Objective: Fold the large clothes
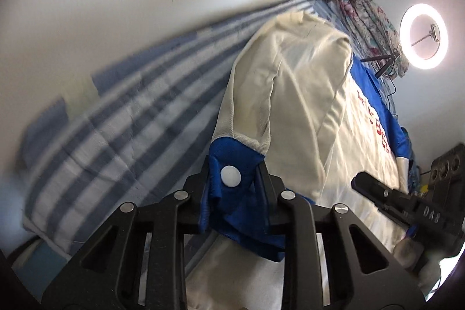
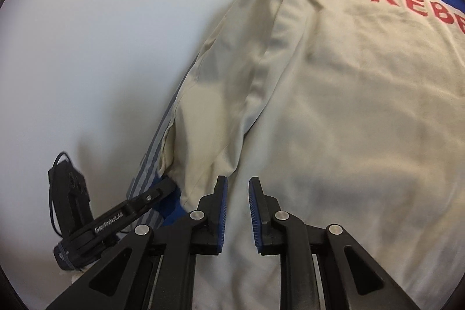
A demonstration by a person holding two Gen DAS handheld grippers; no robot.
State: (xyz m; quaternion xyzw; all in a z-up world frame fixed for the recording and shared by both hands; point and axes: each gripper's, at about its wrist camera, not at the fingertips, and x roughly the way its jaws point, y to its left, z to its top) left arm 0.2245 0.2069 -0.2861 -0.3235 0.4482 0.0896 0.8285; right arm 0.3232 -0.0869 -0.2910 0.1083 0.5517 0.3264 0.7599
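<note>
on the striped bed (image 1: pixel 116 112), left gripper (image 1: pixel 234 173) clenches the jacket's blue cuff (image 1: pixel 232 164); right gripper (image 2: pixel 237 193) hangs released.

A bed (image 1: pixel 122 118) is covered by a blue-striped sheet; a cream jacket (image 1: pixel 293 95) and a floral quilt (image 1: pixel 369 22) are laid on it.

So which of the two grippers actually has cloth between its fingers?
The left gripper: it pinches the jacket's blue cuff with the white snap. The right gripper has nothing between its fingers.
</note>
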